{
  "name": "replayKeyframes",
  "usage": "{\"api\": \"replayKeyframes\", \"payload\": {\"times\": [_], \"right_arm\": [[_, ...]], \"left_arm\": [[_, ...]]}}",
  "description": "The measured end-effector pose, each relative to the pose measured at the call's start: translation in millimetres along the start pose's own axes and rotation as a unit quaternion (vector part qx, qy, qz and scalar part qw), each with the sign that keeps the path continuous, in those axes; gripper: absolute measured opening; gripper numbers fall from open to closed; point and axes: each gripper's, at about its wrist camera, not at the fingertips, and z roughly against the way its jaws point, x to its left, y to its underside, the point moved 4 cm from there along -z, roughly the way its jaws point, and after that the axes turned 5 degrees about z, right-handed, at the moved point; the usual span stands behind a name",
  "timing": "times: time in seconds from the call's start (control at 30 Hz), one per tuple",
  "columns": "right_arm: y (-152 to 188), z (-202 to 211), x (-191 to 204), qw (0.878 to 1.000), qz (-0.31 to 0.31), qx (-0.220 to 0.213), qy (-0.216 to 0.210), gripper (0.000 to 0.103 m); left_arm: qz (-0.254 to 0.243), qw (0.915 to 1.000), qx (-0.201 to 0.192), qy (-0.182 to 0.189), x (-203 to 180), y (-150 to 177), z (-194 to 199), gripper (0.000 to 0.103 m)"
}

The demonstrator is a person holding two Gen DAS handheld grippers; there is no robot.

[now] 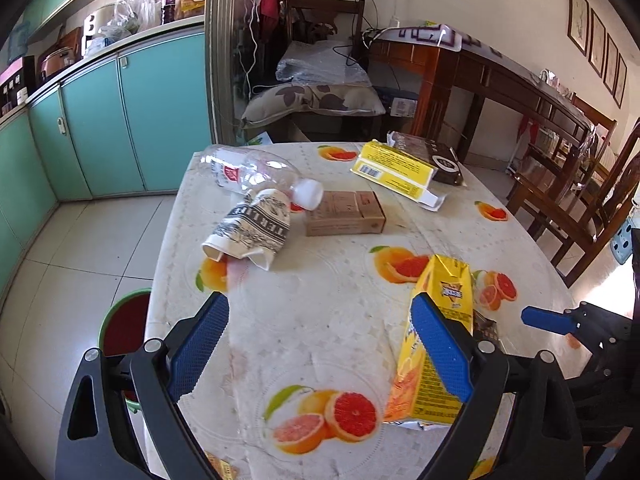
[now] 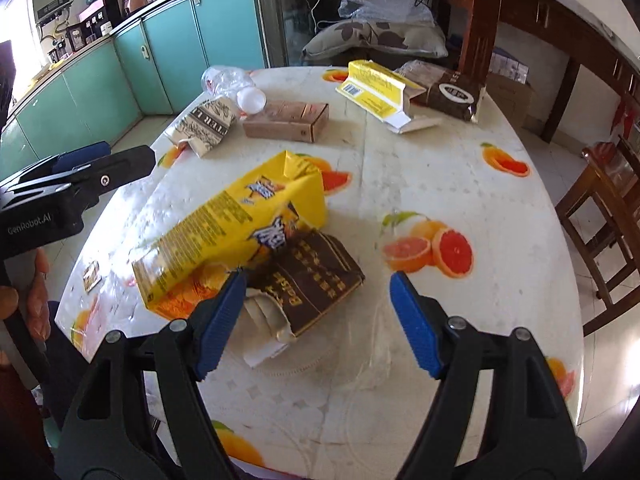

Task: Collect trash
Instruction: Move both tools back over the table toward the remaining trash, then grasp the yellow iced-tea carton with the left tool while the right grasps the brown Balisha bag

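Trash lies on a table with a fruit-print cloth [image 1: 320, 280]. A yellow drink carton [image 1: 436, 320] [image 2: 236, 224] lies near the front, resting on a torn brown box [image 2: 316, 280]. My left gripper [image 1: 320, 320] is open; its right finger is beside the yellow carton. My right gripper [image 2: 318, 292] is open, with the brown box just ahead between its fingers. Farther back lie a crushed paper cup [image 1: 252, 228], a clear plastic bottle [image 1: 256, 172], a brown carton [image 1: 344, 214], a yellow box [image 1: 396, 172] and a dark packet [image 1: 436, 156].
Teal cabinets [image 1: 120, 120] stand at the left. A red-and-green stool [image 1: 124, 324] is beside the table's left edge. Wooden chairs [image 1: 580, 208] stand at the right and a wooden desk [image 1: 480, 72] behind. The right gripper shows in the left wrist view [image 1: 548, 320].
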Motion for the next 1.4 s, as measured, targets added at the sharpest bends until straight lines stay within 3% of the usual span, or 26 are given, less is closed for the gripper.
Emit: {"api": "replayKeyframes", "payload": {"times": [0.33,0.4,0.43,0.47,0.5,0.57,0.7,0.73,0.77,0.83,0.93,1.0,1.07,1.1,1.4], "right_arm": [[9,-35,-10,0.996,-0.029,0.034,-0.083,0.088],[8,-36,-9,0.996,-0.019,0.029,-0.086,0.083],[8,-36,-9,0.996,-0.017,0.026,-0.087,0.073],[7,-34,-10,0.995,-0.016,0.025,-0.092,0.053],[7,-34,-11,0.994,-0.022,0.026,-0.108,0.047],[7,-33,-18,0.992,-0.038,0.029,-0.117,0.043],[3,-26,-41,0.997,-0.041,0.022,-0.064,0.042],[3,-25,-46,0.998,-0.04,0.021,-0.047,0.046],[2,-24,-53,0.999,-0.037,0.023,-0.032,0.064],[2,-19,-64,0.999,-0.044,0.019,-0.014,0.081],[1,-6,-79,0.997,-0.072,-0.002,-0.005,0.081],[-2,1,-83,0.996,-0.083,-0.013,0.002,0.081],[-7,3,-81,0.997,-0.075,-0.019,0.016,0.081],[-8,2,-79,0.997,-0.072,-0.02,0.02,0.081],[-23,-32,-51,0.996,-0.094,-0.001,-0.003,0.083]], "left_arm": [[-0.025,0.9992,0.024,0.022,-41,12,-5,0.089],[-0.036,0.9987,0.028,0.022,-47,15,-7,0.089],[-0.04,0.9985,0.029,0.022,-50,15,-7,0.089],[-0.043,0.9984,0.03,0.022,-52,15,-7,0.089],[-0.043,0.9983,0.031,0.022,-53,15,-8,0.089],[-0.046,0.998,0.035,0.024,-56,15,-10,0.089],[-0.076,0.9957,0.05,0.017,-65,15,-20,0.093],[-0.082,0.9949,0.056,0.014,-67,16,-24,0.093],[-0.087,0.9942,0.061,0.013,-69,17,-29,0.093],[-0.09,0.9934,0.07,0.011,-69,18,-38,0.093],[-0.081,0.9933,0.083,0.008,-66,23,-50,0.09],[-0.067,0.9938,0.089,0.011,-60,27,-56,0.078],[-0.045,0.9944,0.094,0.017,-51,29,-60,0.04],[-0.036,0.9944,0.098,0.019,-46,30,-61,0.034],[-0.021,0.9963,0.082,0.014,-25,26,-48,0.033]]}}
